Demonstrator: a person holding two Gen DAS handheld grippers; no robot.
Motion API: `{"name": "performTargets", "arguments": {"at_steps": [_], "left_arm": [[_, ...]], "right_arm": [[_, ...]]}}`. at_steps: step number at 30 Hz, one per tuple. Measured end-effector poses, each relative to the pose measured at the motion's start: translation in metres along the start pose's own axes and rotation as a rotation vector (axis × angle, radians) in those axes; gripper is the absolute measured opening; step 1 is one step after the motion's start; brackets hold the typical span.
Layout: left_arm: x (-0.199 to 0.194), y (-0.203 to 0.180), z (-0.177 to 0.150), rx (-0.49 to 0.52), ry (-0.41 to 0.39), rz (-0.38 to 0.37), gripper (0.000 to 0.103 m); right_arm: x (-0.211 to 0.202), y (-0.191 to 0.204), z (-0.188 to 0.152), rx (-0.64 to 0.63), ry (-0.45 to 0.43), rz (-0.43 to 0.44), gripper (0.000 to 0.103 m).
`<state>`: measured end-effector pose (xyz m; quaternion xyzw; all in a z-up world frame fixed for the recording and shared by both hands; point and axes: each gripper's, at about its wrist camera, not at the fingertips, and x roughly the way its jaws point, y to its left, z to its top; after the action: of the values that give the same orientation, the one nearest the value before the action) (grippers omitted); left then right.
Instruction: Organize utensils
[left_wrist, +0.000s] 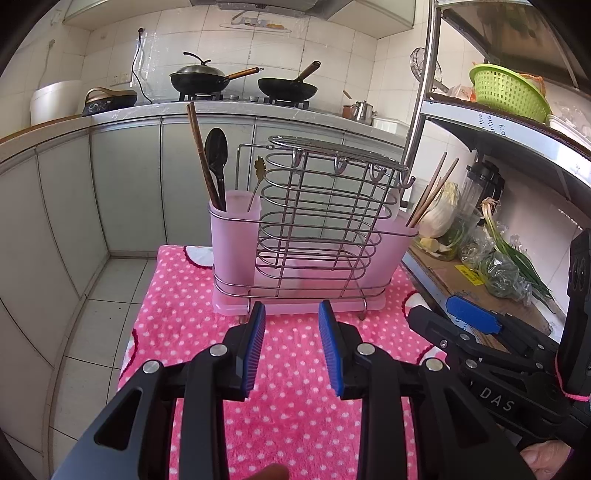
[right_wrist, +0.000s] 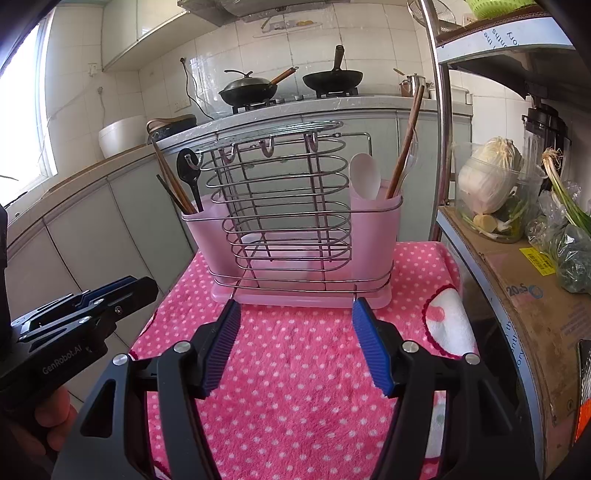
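Observation:
A pink plastic utensil holder in a wire rack (left_wrist: 310, 236) (right_wrist: 291, 236) stands on the pink dotted towel (left_wrist: 295, 369) (right_wrist: 295, 369). Its left cup holds brown chopsticks (left_wrist: 201, 158) (right_wrist: 171, 181), a black spoon (left_wrist: 217, 155) (right_wrist: 189, 170) and a small gold spoon (left_wrist: 258, 171). Its right cup holds chopsticks (left_wrist: 430, 195) (right_wrist: 406, 144) and a white spoon (right_wrist: 365, 177). My left gripper (left_wrist: 291, 314) is open and empty, just in front of the holder. My right gripper (right_wrist: 293, 310) is open and empty, also just in front of it.
A metal shelf stands at the right with cabbage (right_wrist: 487, 177), greens (left_wrist: 506, 269) and a green basket (left_wrist: 509, 92). A counter with two woks (left_wrist: 199, 79) (left_wrist: 288, 86) is behind. Tiled floor (left_wrist: 110, 295) lies left of the towel.

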<state>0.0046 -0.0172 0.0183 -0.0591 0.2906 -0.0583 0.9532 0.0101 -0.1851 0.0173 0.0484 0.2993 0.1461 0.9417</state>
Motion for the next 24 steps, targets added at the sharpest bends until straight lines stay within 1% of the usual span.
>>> {"name": "performTargets", "arguments": {"at_steps": [24], "left_arm": [[-0.0016, -0.0015, -0.0012, 0.008, -0.003, -0.001, 0.029]], "right_arm": [[-0.0004, -0.0008, -0.0003, 0.0, -0.002, 0.004, 0.063]]}}
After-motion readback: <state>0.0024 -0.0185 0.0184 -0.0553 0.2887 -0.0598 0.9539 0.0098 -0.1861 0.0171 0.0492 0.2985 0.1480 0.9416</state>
